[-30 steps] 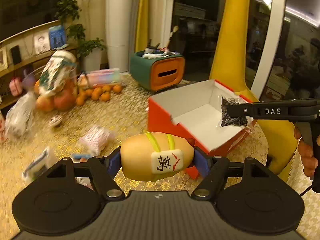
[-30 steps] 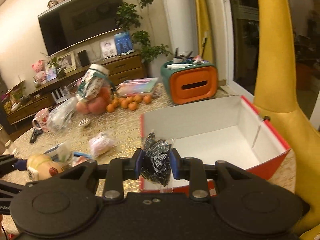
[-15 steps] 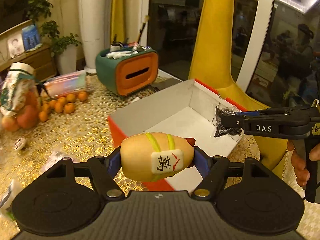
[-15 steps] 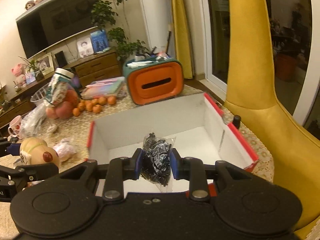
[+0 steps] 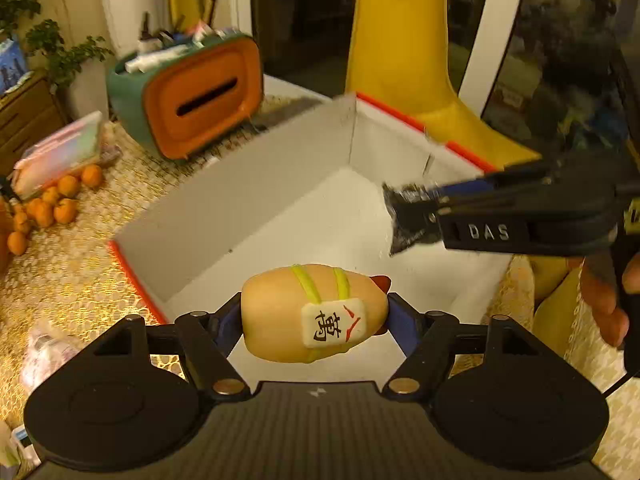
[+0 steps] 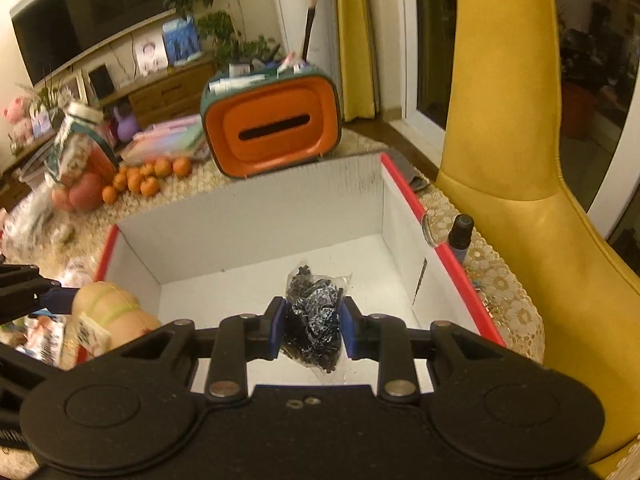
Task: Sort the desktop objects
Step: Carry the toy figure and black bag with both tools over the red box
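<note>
**Both grippers hold objects above an open box**

Right now, two hand-held grippers hang over a red-edged cardboard box (image 6: 436,240) with white inner walls, standing open on a table covered in a gold lace cloth (image 5: 60,276).

The left gripper (image 5: 314,316) has its blue-padded fingers pressed against the two ends of a tan, egg-shaped toy (image 5: 314,312) with two yellow-green stripes and a white label bearing a dark character. It holds the toy in the air over the near corner of the box, clear of the floor.

The right gripper (image 6: 312,326) pinches a small clear bag of black pieces (image 6: 316,320) between its pads. The bag hangs above the box floor, nearer the right-hand wall — whether its lower tip touches the floor is hard to judge from these views. From the left camera, that gripper reaches in from the right, with bare fingers of the person's hand (image 5: 608,300) wrapped on its handle.

Behind the box stands an orange-fronted, teal organiser (image 6: 276,132) with a slot in its face and pens in the top. Left of it lies a heap of small oranges (image 6: 148,178). A small dark bottle (image 6: 460,238) stands just outside the box's right wall, beside a yellow chair (image 6: 516,160).
</note>
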`<action>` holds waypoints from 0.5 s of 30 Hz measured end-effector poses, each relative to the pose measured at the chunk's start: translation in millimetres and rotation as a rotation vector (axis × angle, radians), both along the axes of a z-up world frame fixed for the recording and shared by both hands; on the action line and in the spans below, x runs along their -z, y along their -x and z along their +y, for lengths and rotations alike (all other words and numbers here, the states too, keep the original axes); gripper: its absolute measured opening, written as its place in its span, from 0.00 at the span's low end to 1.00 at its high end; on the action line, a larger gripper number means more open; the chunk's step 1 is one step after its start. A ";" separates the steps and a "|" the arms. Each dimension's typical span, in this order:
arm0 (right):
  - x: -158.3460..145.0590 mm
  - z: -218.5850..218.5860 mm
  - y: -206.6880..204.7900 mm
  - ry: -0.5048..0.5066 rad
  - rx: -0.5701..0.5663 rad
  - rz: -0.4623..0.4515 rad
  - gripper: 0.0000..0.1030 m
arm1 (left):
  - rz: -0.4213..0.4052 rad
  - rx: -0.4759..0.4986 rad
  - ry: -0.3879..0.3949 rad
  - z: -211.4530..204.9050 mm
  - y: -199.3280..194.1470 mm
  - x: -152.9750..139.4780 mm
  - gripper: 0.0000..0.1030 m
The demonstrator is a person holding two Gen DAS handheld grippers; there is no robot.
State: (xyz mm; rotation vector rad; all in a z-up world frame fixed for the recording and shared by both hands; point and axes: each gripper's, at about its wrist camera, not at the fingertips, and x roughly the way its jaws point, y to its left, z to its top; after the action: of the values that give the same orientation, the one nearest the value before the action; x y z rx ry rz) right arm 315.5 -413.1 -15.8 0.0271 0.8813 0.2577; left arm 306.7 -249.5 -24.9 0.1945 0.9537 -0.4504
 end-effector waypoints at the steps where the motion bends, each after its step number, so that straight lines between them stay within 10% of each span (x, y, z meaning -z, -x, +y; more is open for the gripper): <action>1: 3.2 0.5 -4.4 0.009 -0.003 0.009 0.27 | 0.012 0.004 -0.006 -3.0 -4.0 4.6 0.71; 15: 30.6 8.8 -33.9 0.110 -0.110 0.121 0.27 | 0.138 0.029 -0.069 -20.2 -37.9 43.1 0.72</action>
State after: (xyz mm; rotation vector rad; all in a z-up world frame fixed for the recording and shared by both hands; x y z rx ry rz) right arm 349.4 -404.3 -46.4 -0.1091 1.0178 0.3119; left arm 344.6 -269.7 -68.0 0.2423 1.1041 -0.4621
